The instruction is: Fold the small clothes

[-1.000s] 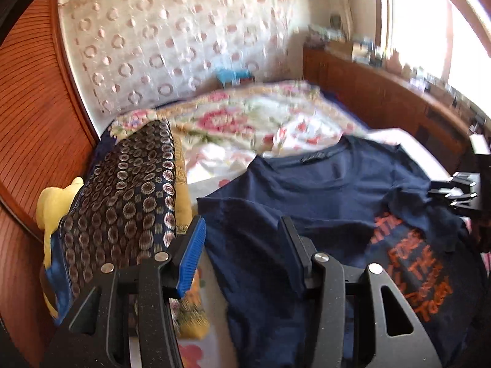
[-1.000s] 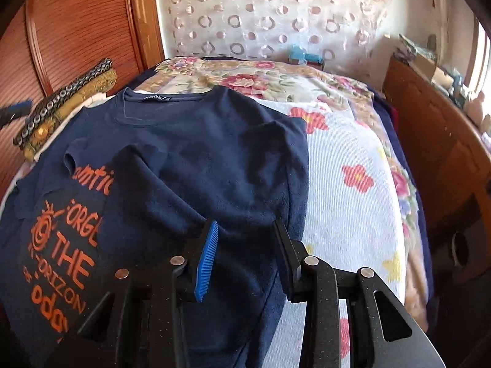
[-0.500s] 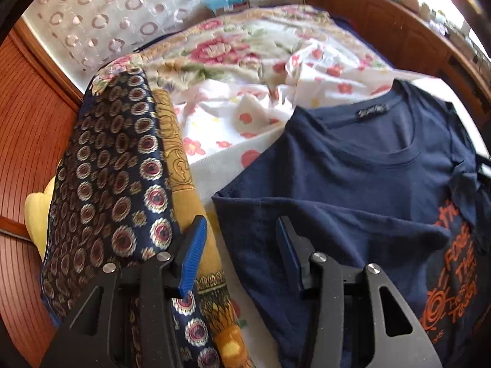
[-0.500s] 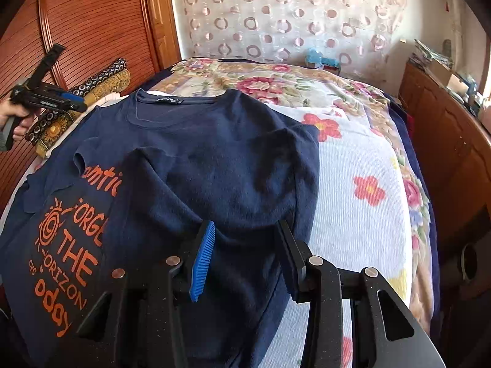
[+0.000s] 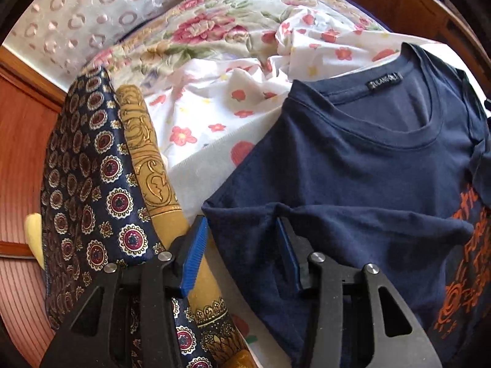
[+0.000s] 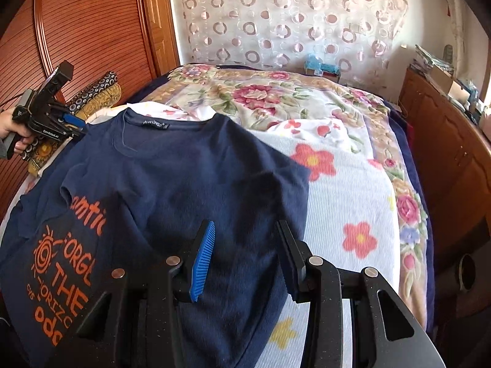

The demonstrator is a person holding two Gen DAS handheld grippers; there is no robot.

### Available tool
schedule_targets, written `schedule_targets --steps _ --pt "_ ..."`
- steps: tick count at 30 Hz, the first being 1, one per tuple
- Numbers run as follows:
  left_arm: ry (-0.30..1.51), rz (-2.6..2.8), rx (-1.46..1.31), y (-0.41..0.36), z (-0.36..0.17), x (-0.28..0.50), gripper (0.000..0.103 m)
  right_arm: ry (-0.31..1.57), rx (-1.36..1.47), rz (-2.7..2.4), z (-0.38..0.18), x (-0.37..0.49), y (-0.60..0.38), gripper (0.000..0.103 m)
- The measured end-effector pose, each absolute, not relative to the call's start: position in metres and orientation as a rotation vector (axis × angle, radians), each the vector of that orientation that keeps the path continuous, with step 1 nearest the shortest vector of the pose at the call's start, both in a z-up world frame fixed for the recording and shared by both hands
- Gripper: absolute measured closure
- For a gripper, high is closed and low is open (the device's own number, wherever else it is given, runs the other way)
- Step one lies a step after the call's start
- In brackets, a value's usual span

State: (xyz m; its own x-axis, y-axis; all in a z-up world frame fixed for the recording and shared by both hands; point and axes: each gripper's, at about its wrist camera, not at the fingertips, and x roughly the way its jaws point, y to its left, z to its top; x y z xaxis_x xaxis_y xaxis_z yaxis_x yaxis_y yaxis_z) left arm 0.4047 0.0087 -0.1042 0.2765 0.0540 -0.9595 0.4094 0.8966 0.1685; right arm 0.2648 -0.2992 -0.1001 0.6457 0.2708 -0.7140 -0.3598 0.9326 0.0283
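Note:
A navy T-shirt point(image 5: 353, 165) with orange print lies on the bed, one side folded over the middle; it also shows in the right wrist view point(image 6: 184, 178). My left gripper point(image 5: 242, 251) is open, low over the shirt's sleeve corner, with the sleeve edge between its fingers. It shows from outside in the right wrist view point(image 6: 72, 122) at the shirt's far left shoulder. My right gripper point(image 6: 245, 257) is open and empty, above the folded side of the shirt near its right edge.
A folded navy patterned cloth point(image 5: 92, 184) and a gold one point(image 5: 147, 159) lie left of the shirt. The floral bedsheet point(image 6: 346, 184) spreads to the right. A wooden wardrobe point(image 6: 92, 30) stands left, a wooden cabinet point(image 6: 445, 141) right.
My left gripper has tipped down and moved in to the shirt's left sleeve. My right gripper has drawn back a little and risen.

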Motion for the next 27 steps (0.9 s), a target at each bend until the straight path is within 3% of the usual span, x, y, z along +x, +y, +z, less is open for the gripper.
schedule_targets --steps 6,8,9,12,15,27 --pt "1.275 -0.303 0.344 0.017 -0.105 0.406 0.076 0.795 -0.083 0.283 -0.099 0.282 -0.312 0.061" --pt "1.276 -0.323 0.303 0.019 -0.105 0.404 0.091 0.808 -0.076 0.258 -0.101 0.287 -0.316 0.061" --pt "1.263 -0.314 0.309 0.020 -0.103 0.401 0.094 0.816 -0.074 0.247 -0.102 0.288 -0.318 0.061" --pt "1.193 -0.299 0.307 0.022 -0.090 0.389 0.096 0.821 -0.077 0.256 -0.102 0.288 -0.317 0.061" --pt "1.098 -0.300 0.296 0.024 -0.069 0.372 0.096 0.849 -0.082 0.262 -0.105 0.292 -0.314 0.052" --pt "0.952 -0.333 0.193 0.027 -0.048 0.321 0.096 0.904 -0.021 0.257 -0.110 0.327 -0.313 0.052"
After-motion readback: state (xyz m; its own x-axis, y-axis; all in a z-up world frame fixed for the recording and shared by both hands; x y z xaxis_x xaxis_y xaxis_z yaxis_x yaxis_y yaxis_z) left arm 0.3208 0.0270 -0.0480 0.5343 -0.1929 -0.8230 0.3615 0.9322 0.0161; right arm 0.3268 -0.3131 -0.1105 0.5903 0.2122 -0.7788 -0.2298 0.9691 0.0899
